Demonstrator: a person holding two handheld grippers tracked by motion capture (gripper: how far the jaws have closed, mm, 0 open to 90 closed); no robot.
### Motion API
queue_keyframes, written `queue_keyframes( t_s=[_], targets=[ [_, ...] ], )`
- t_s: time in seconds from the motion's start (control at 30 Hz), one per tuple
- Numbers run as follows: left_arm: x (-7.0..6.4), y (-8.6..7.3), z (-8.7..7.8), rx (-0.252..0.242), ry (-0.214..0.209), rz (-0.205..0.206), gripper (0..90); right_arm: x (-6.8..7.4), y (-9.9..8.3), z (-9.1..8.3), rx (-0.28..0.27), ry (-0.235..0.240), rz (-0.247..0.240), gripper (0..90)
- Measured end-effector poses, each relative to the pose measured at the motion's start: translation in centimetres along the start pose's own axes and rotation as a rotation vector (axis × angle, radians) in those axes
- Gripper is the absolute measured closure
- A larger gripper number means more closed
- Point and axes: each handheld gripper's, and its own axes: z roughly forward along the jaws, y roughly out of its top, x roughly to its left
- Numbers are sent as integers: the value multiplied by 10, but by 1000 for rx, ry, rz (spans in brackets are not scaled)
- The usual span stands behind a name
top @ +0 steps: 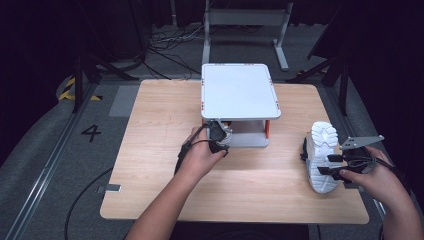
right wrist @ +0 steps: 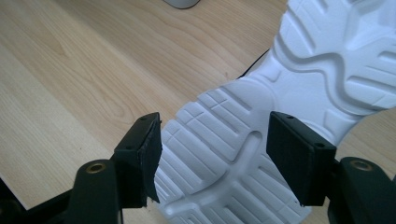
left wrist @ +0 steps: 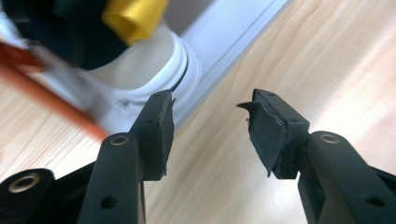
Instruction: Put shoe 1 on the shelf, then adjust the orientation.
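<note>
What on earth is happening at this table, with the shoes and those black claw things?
A person holds a two-jaw gripper in each hand at a wooden table. The right gripper has its open jaws on either side of the white sole of a sneaker lying on its side near the table's right edge. The left gripper, jaws open and empty, is right in front of a second shoe tucked under a small grey two-tier rack at the middle.
</note>
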Motion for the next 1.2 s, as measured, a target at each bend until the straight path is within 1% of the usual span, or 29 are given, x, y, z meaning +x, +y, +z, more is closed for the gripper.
queue_keyframes(
  t_s=[0.07,0.1,0.17,0.23,0.3,0.33,0.37,0.4,0.43,0.47,0.5,0.6,0.63,0.67,0.77,0.8,0.83,0.87,0.9,0.93,0.97,1.0,1.03,1.07,1.1,1.17,1.2],
  targets=[
    [7,-3,-19,20,-4,-3,489,-2,1,-2,-11,-9,3,369],
    [11,-6,-27,18,-2,-7,484,-2,1,-4,-15,-14,12,369],
    [20,-12,-42,3,0,-22,483,-4,2,-7,-30,-25,14,369],
    [29,-19,-52,-2,8,-46,475,-7,1,-11,-43,-39,27,377],
    [40,-29,-62,9,19,-68,475,-13,0,-16,-66,-67,55,383],
    [45,-33,-65,18,20,-79,473,-15,-1,-18,-70,-78,73,383],
    [49,-37,-67,27,18,-85,472,-17,-3,-19,-74,-84,81,383],
    [53,-41,-69,34,10,-96,472,-18,-4,-19,-73,-89,94,385],
    [57,-45,-71,40,2,-112,464,-19,-6,-20,-67,-88,107,389],
    [62,-48,-73,44,1,-121,454,-21,-7,-20,-67,-87,109,398],
    [66,-52,-74,45,-1,-135,446,-22,-8,-21,-73,-93,120,405],
    [80,-65,-80,44,-1,-180,429,-25,-9,-24,-110,-105,182,404],
    [84,-69,-82,46,3,-194,425,-27,-9,-25,-120,-107,189,404],
    [84,-69,-82,46,3,-194,426,-28,-9,-24,-133,-110,197,405],
    [98,-86,-88,71,31,-240,418,-31,-9,-21,-136,-102,209,425],
    [98,-86,-88,71,31,-240,420,-31,-9,-21,-136,-102,209,425],
    [104,-94,-92,84,49,-268,420,-33,-7,-19,-134,-105,223,439],
    [104,-94,-92,84,49,-268,420,-33,-7,-19,-134,-105,223,439],
    [106,-98,-93,89,57,-279,420,-35,-7,-19,-127,-110,234,444],
    [108,-102,-94,98,62,-289,418,-37,-6,-19,-123,-124,234,442],
    [112,-109,-95,103,62,-310,410,-40,-4,-18,-104,-149,235,480],
    [112,-109,-95,103,62,-310,408,-40,-4,-18,-104,-149,235,480],
    [115,-113,-95,102,77,-318,408,-41,-4,-17,-91,-154,232,513],
    [116,-115,-95,101,82,-324,408,-44,-3,-15,-81,-161,218,583],
    [117,-117,-94,98,85,-336,411,-45,-2,-14,-81,-168,214,619],
    [118,-120,-92,104,85,-338,419,-47,1,-10,-63,-187,199,716],
    [117,-120,-92,104,79,-340,419,-47,2,-8,-55,-195,188,750]
  ],
)
